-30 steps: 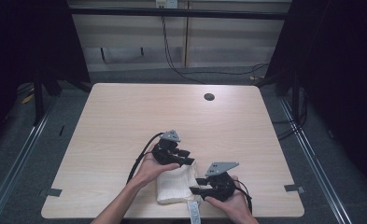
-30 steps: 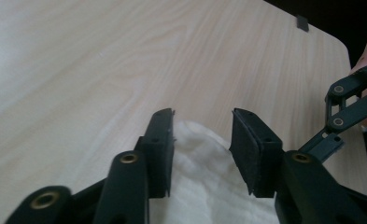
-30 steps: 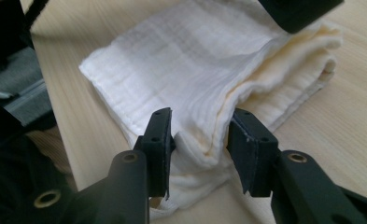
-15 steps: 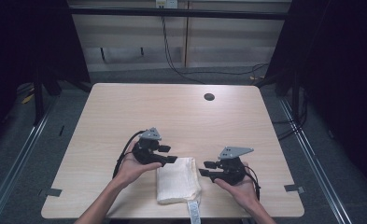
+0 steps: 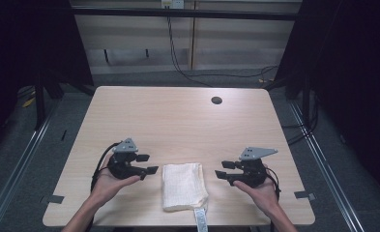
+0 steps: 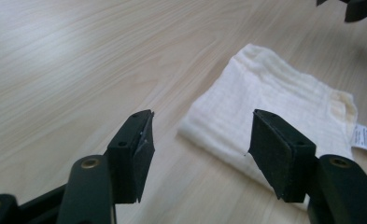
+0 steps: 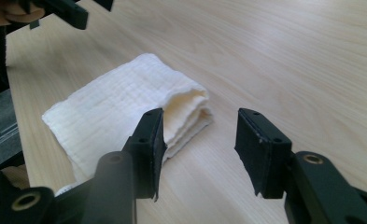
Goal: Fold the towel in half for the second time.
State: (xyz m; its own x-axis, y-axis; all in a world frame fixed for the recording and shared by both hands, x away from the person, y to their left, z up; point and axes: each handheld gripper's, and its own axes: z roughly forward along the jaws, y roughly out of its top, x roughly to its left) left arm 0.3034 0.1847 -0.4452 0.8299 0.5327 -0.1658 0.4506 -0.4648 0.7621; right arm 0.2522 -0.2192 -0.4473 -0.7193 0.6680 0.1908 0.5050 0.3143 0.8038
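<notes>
Now, high view: we have the folded cloth [image 5: 184, 186] lying flat near the front edge of the worktop [image 5: 178, 121], long axis running from us toward the far side, a white tag sticking out at its near end.
Left gripper, high view: our left gripper [image 5: 149, 164] sits just beside the cloth's left edge, fingers pointing across at it, apart from it and holding nothing.
Right gripper, high view: our right gripper [image 5: 220, 169] stands a bit further off the cloth's right edge, pointing back at it, also holding nothing.
Nearer hand: the left, by our reading, so it has the shorter reach in.
Left gripper view: the fingers [image 6: 137, 151] have just been opening and now stand wide, bare worktop between them; the cloth [image 6: 274, 109] lies ahead and to the right, its near corner by the right-hand finger.
Right gripper view: these fingers [image 7: 263, 151] have likewise just been opening, wide, with nothing between them; the cloth [image 7: 120, 109] lies ahead and to the left, its layered folded edge facing us.
What the next move turns on: either hand must come in sideways, across the short width, to meet a long edge.
</notes>
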